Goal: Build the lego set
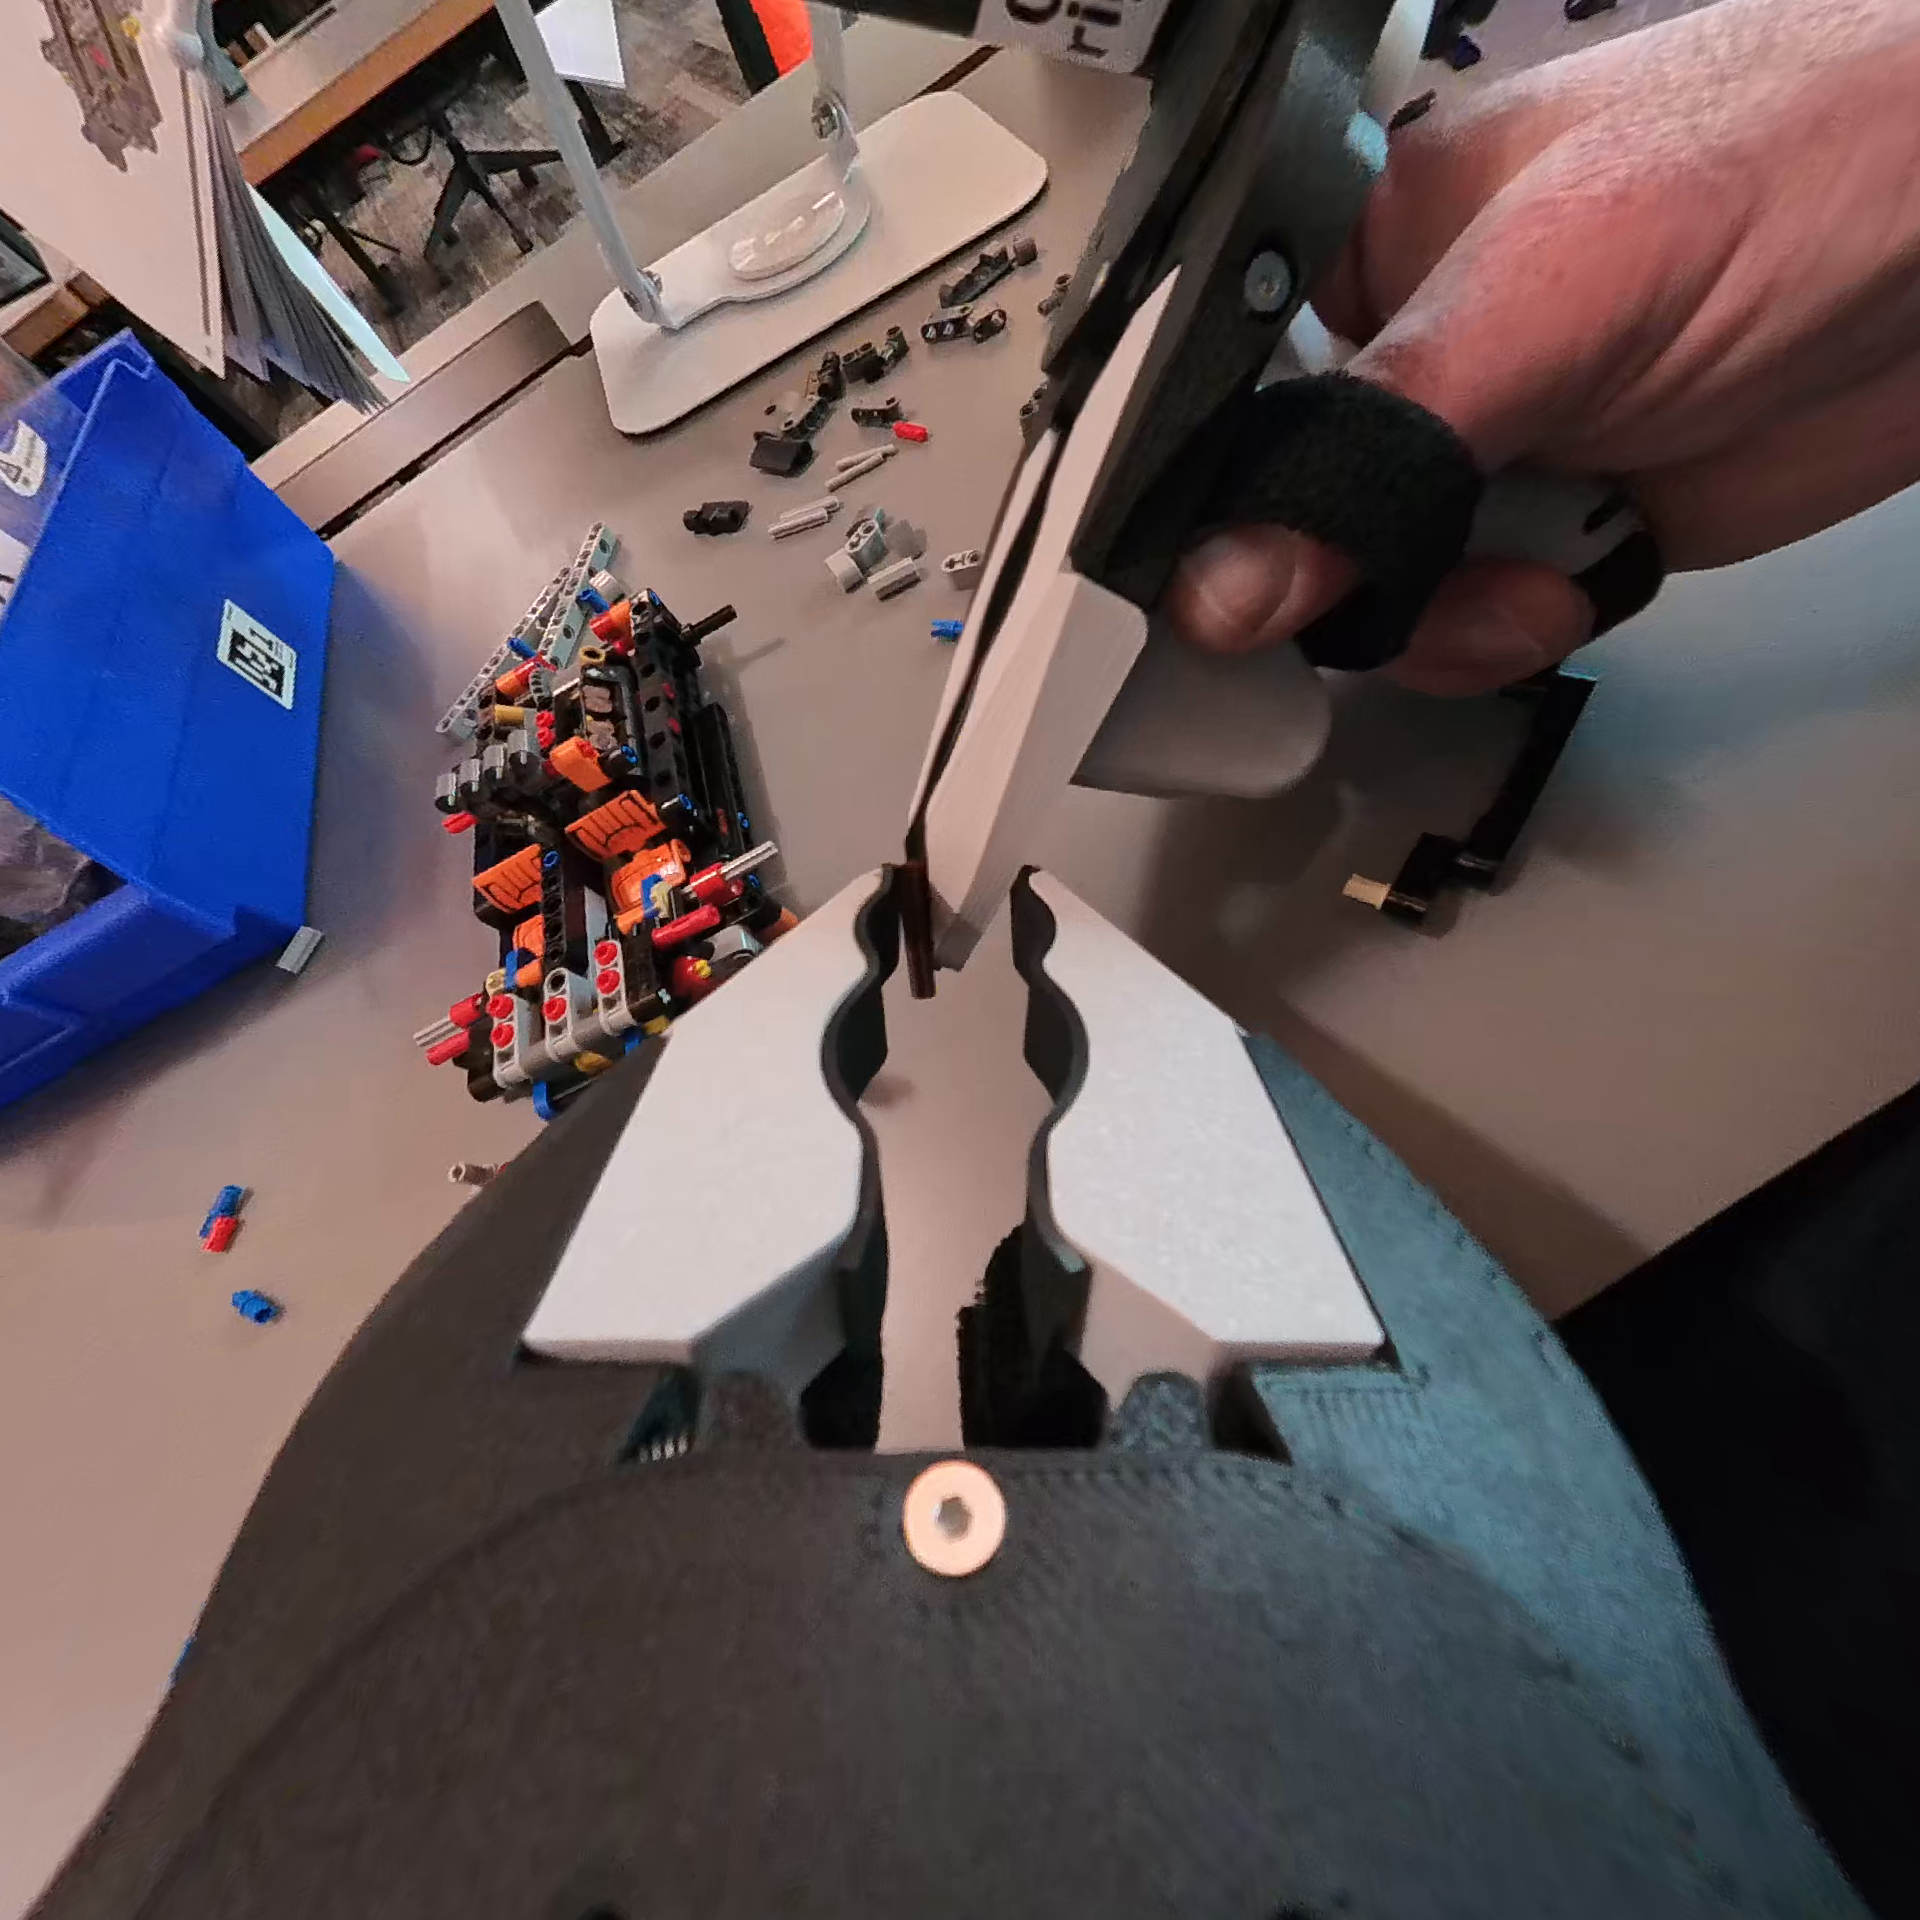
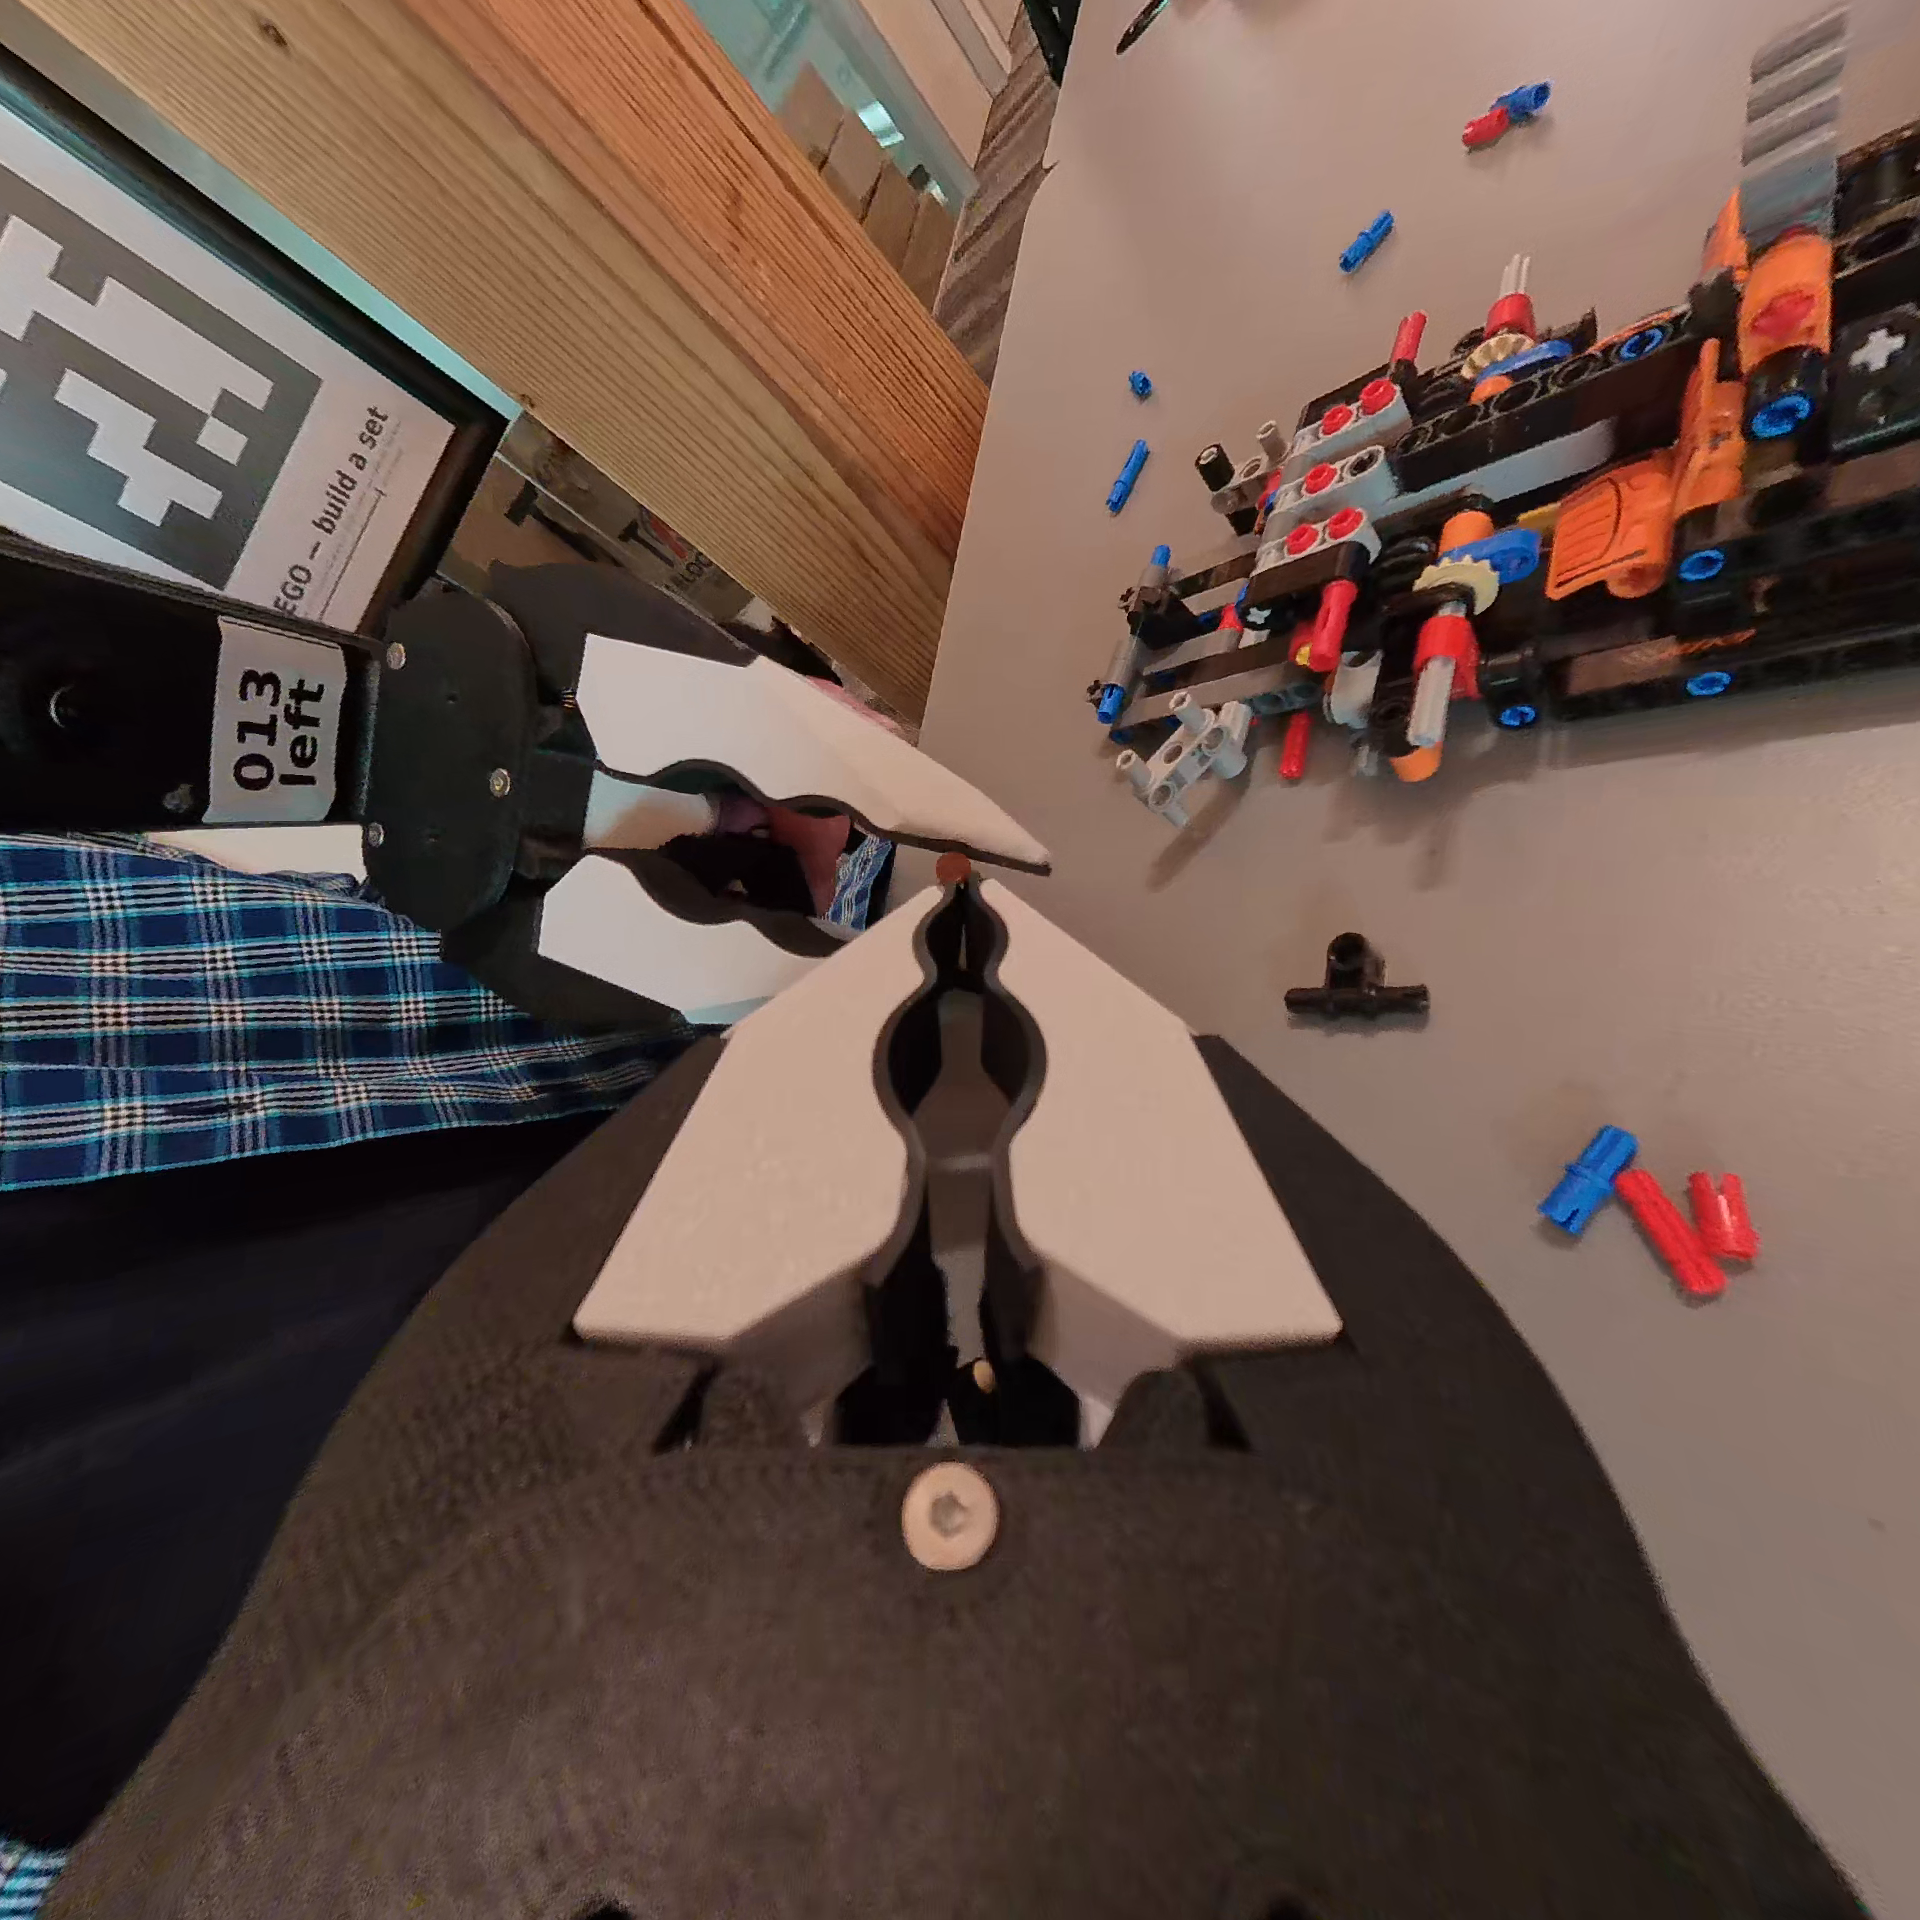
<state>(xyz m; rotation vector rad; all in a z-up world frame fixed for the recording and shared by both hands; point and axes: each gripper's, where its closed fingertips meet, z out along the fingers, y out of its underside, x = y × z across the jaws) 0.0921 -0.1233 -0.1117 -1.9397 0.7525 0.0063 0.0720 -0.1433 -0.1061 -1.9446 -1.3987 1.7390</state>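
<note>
My right gripper [image 2: 961, 896] is shut on a thin dark axle [image 2: 954, 869] with a brownish end that sticks out past the fingertips. In the left wrist view the right gripper [image 1: 940, 930] comes down from above, a hand on its handle, and holds the axle [image 1: 920, 940] between the fingertips of my left gripper [image 1: 956, 891]. The left gripper is open and empty; its upper finger [image 2: 883, 790] lies just over the axle's end. The partly built black, orange and grey lego model [image 1: 613, 831] lies on the table to the left, also in the right wrist view [image 2: 1558, 551].
A blue bin [image 1: 156, 727] stands at the left. Loose dark and grey pieces [image 1: 862, 416] lie before a white stand base [image 1: 810, 260]. Blue and red pins [image 2: 1652, 1205] and a black T-piece [image 2: 1351, 987] lie near the model. A black part [image 1: 1475, 831] sits by the table's right edge. My two grippers' fingertips are within a few centimetres of each other. The black T-piece [image 2: 1351, 987] is about 6 centimetres from my left fingertips.
</note>
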